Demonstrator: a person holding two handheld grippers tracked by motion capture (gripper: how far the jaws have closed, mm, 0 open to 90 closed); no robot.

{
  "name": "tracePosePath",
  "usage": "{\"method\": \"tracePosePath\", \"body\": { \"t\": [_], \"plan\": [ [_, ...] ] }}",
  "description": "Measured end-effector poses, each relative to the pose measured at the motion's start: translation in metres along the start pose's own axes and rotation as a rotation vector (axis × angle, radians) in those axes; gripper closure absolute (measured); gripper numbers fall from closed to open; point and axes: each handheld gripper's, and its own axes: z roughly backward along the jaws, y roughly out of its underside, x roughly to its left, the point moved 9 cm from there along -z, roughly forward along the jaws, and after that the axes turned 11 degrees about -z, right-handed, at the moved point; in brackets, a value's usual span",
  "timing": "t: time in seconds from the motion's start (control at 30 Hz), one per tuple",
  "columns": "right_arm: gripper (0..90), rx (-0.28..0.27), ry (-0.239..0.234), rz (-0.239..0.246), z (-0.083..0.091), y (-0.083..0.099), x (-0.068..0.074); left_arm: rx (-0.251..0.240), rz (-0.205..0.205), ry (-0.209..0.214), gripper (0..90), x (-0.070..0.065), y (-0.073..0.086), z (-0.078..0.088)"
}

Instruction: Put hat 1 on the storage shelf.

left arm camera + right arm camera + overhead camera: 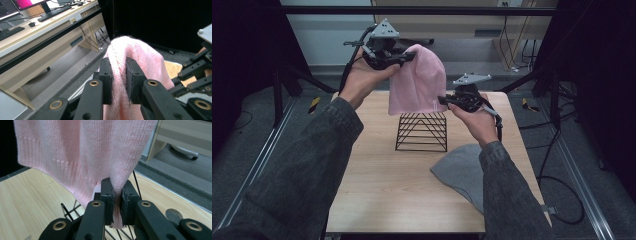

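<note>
Here a pink beanie (418, 80) hangs above the wire stand (422, 131) at table centre — left gripper (404, 57) pinching its crown at eleven o'clock, right gripper (446, 101) clamping its hem at one o'clock, likely spreading it to drape.

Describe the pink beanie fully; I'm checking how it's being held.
The pink beanie is a soft knit hat with a ribbed band at its open hem. It hangs in the air above the black wire stand, crown up, hem just over the stand's top. The left gripper pinches the fabric near the crown; the right gripper pinches the hem's lower corner. Nothing else touches it.
</note>
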Motion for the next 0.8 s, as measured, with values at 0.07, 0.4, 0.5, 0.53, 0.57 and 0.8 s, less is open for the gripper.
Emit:
{"method": "tracePosePath", "body": {
  "t": [0.07, 0.4, 0.5, 0.53, 0.57, 0.8],
  "plan": [
    [82.5, 0.001, 0.002, 0.006, -0.001, 0.002, 0.000, 0.001, -0.002, 0.001, 76.7, -0.001, 0.001, -0.002],
    [82.6, 0.003, 0.016, 0.026, -0.001, 0.013, 0.003, 0.004, -0.007, -0.004, 76.3, -0.007, 0.010, -0.005],
    [82.6, 0.001, 0.018, 0.026, -0.001, 0.016, 0.004, -0.001, -0.002, -0.005, 76.3, -0.009, 0.012, -0.006],
    [82.6, 0.002, 0.022, 0.031, -0.002, 0.020, 0.004, -0.002, -0.007, -0.005, 76.3, -0.010, 0.013, -0.007],
    [82.6, 0.002, 0.022, 0.031, -0.002, 0.020, 0.004, -0.004, -0.012, -0.005, 76.3, -0.012, 0.013, -0.008],
    [82.5, 0.015, 0.033, 0.034, -0.002, 0.035, 0.003, 0.005, -0.021, 0.006, 76.1, -0.022, 0.024, -0.012]
  ]
}}
